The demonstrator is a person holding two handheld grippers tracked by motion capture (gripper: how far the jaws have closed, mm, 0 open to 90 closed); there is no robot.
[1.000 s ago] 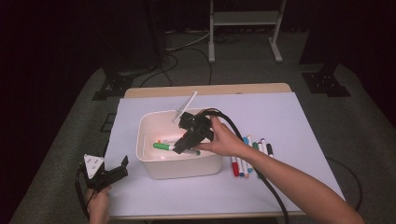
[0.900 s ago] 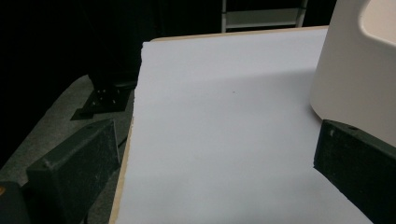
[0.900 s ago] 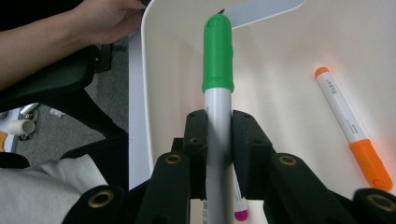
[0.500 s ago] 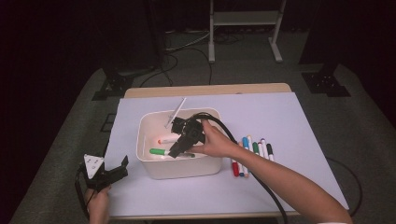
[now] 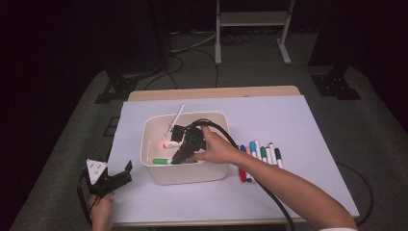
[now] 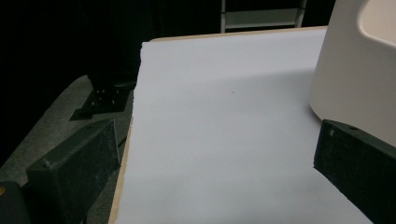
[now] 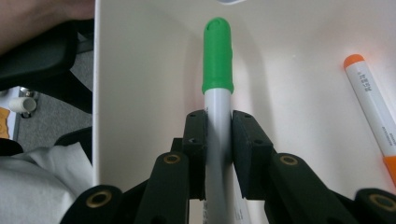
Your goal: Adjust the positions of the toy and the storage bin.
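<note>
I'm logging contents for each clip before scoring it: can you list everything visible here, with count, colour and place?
Bin: 1, white, middle of the table.
Green-capped marker: 1, white barrel, inside the bin, clamped between the right gripper's jaws.
Orange-capped marker: 1, white barrel, on the bin floor beside the green one.
White pen: 1, leaning over the bin's far rim.
Loose markers: about six, caps red, blue, green, black among them, in a row on the table right of the bin.
Table cover: 1, white sheet over a wooden top.
Metal stand: 1, pale, on the floor beyond the table.
Left gripper: black, at the table's near left corner, jaws apart.
Right gripper: black, inside the bin.
</note>
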